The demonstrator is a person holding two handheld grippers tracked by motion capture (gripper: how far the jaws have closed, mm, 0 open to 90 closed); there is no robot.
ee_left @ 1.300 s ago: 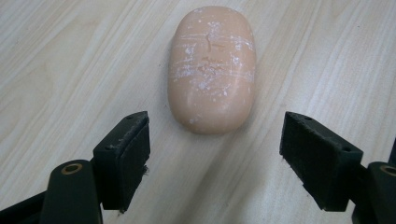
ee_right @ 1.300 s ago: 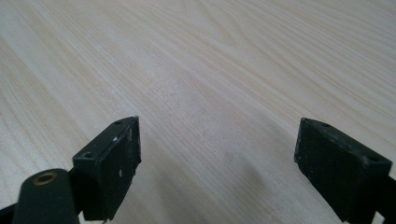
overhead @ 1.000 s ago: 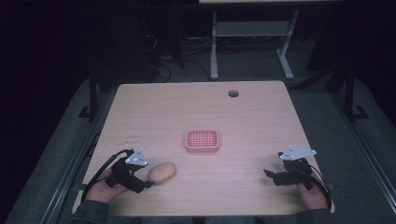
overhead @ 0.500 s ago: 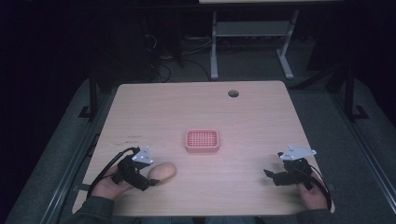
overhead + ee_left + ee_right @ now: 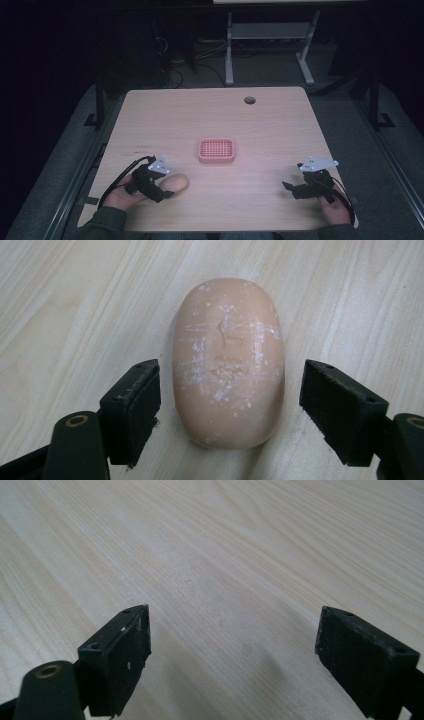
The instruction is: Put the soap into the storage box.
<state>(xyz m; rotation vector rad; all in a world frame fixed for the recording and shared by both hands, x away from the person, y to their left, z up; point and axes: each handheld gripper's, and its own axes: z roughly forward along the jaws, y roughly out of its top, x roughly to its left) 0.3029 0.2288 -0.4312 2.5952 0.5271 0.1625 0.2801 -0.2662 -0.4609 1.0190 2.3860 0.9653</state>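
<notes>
At table centre, your pink basket (image 5: 216, 150) is sitting empty. Your left gripper (image 5: 227, 405) is straddling the soap (image 5: 228, 360), jaws apart, not touching; your right gripper (image 5: 232, 655) is gaping over bare table (image 5: 250, 555).

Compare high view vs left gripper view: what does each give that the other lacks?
High view alone: the pink basket mid-table, the right claw open over bare wood, and the table edges with its cable hole.
Left gripper view alone: white scuffs and a small crack on the soap bar, plus clear gaps between it and both jaws.
Both: the left claw open around the peach soap bar on the wood.
</notes>
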